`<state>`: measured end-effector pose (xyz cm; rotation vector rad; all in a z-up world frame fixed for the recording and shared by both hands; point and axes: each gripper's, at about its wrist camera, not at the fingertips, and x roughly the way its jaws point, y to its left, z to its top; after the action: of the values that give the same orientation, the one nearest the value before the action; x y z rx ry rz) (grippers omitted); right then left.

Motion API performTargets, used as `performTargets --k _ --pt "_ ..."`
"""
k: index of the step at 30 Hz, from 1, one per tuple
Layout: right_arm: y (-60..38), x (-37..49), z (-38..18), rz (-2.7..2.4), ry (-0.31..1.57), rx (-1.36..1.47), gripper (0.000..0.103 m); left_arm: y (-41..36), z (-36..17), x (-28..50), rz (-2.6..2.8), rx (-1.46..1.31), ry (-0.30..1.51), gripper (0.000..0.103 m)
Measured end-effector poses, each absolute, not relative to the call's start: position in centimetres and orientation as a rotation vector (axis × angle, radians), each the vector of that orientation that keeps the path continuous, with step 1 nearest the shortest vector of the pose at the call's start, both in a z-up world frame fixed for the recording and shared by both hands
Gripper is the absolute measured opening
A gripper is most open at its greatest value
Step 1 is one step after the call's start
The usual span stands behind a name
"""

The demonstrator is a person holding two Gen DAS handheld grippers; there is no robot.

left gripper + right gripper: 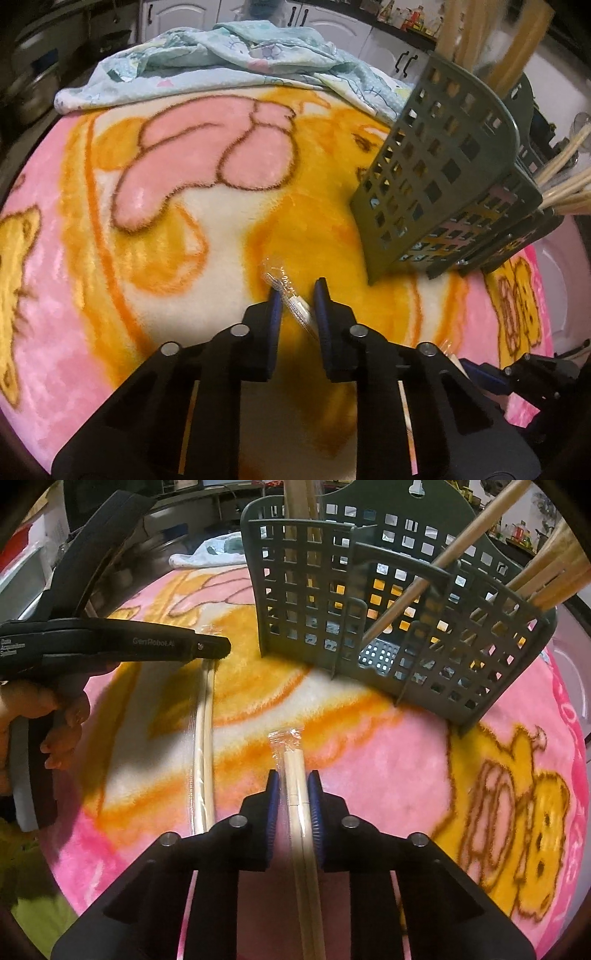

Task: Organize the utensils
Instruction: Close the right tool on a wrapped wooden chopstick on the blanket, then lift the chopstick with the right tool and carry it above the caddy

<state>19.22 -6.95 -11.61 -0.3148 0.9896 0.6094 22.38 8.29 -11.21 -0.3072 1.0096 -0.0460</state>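
Note:
A grey perforated utensil caddy [439,173] stands on a pink and orange blanket; in the right wrist view the caddy [373,602] holds several wooden chopsticks [436,568]. My left gripper [297,295] is open around a plastic-wrapped pair of chopsticks [291,295] that lies on the blanket. That pair [205,738] and the left gripper [218,648] show in the right wrist view. My right gripper [293,779] is shut on another wrapped chopstick pair [295,771], which points toward the caddy.
A light blue patterned cloth [229,62] is bunched at the far side of the blanket [166,221]. White cabinets [177,18] and a shelf with bottles [406,16] stand behind. A hand [55,716] holds the left gripper.

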Motion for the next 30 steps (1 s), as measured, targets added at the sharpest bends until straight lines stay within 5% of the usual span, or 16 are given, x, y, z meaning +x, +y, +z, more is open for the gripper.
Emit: performTargets --k 11,30 --pt "-8.1 19.1 -10.0 0.626 0.974 -0.272 0.011 10.3 -11.2 21.9 -0.103 -0.452 0.986 0.006" --pt "-11.0 16.8 -2.7 0.643 0.783 -0.181 0.006 6.8 -2.2 17.3 -0.248 -0.388 0.765 0.003"
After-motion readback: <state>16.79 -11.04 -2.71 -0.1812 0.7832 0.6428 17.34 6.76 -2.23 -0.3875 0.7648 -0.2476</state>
